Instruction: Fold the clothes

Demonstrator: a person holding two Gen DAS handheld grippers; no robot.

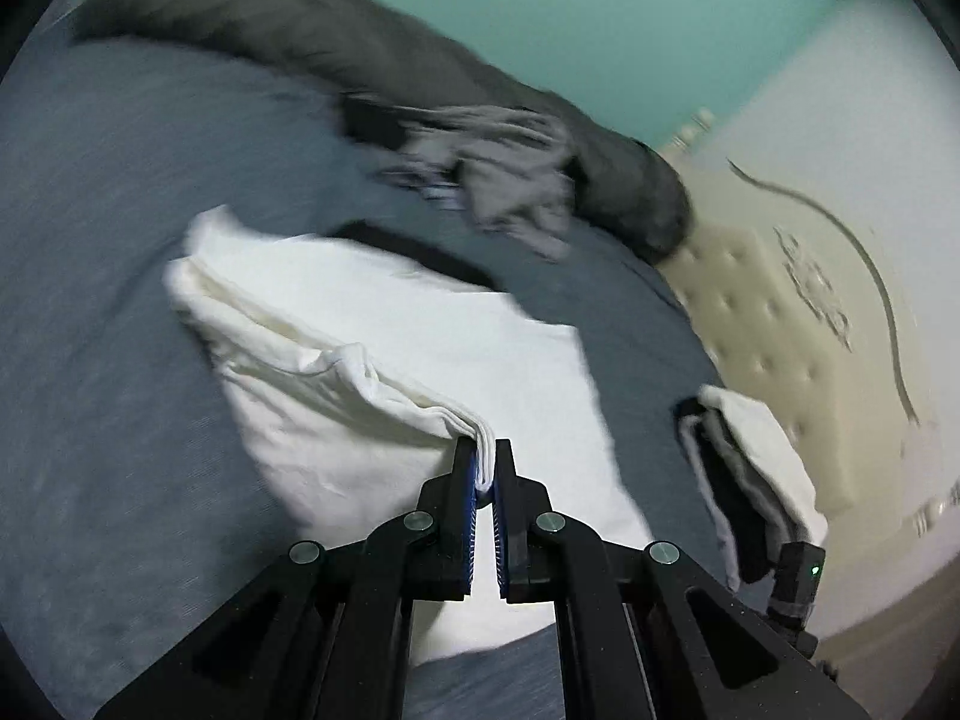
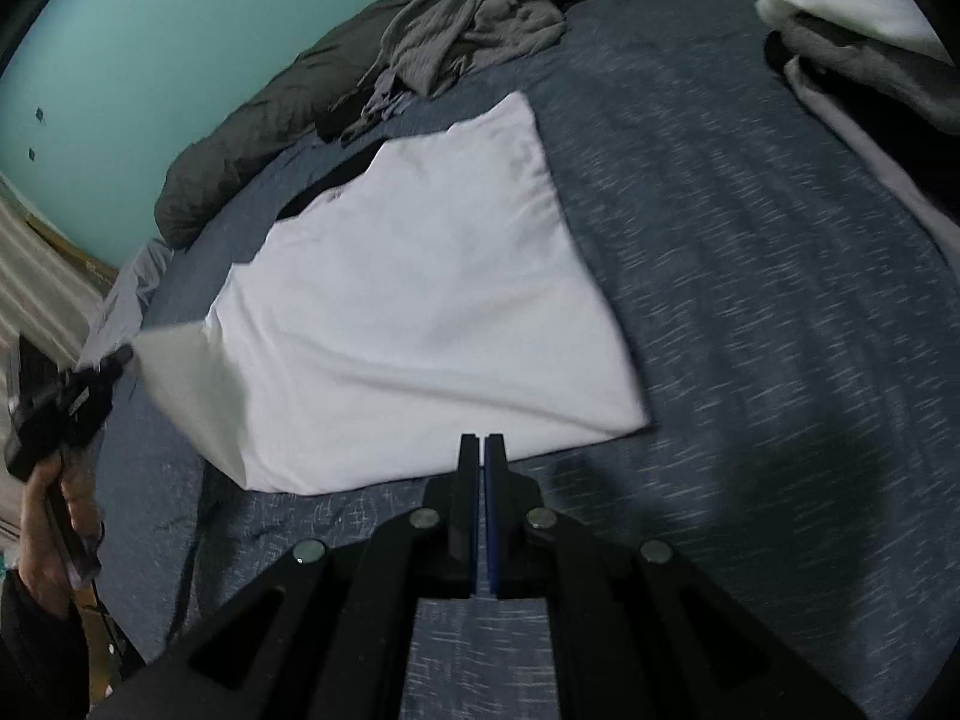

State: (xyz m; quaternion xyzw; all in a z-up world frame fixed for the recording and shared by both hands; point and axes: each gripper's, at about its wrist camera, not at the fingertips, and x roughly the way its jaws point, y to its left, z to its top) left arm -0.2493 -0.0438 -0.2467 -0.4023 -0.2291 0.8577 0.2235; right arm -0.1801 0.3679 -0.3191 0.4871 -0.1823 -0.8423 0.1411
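The left tool [image 1: 486, 468] is clamped on a bunched edge of the white garment [image 1: 420, 348], several layers of cloth pinched between its blue pads and lifted off the bed [image 1: 90, 240]. The rest of the garment lies spread on the blue-grey bedcover, with a fold raised along the side that runs up to the pinch. From the right wrist view the same white garment [image 2: 420, 300] lies mostly flat in the middle of the bed, its left corner pulled up toward the left tool [image 2: 114, 360], which a hand [image 2: 48, 516] holds at the left edge of the view. The right tool [image 2: 483, 450] is closed with nothing between its pads, above the bedcover just beside the near edge of the garment. A crumpled grey garment [image 2: 474, 30] sits at the far side of the bed against a dark rolled blanket [image 2: 240, 138]. A pile of folded clothes [image 1: 744, 468], white and dark, lies near the bed's edge, apart from the white garment.
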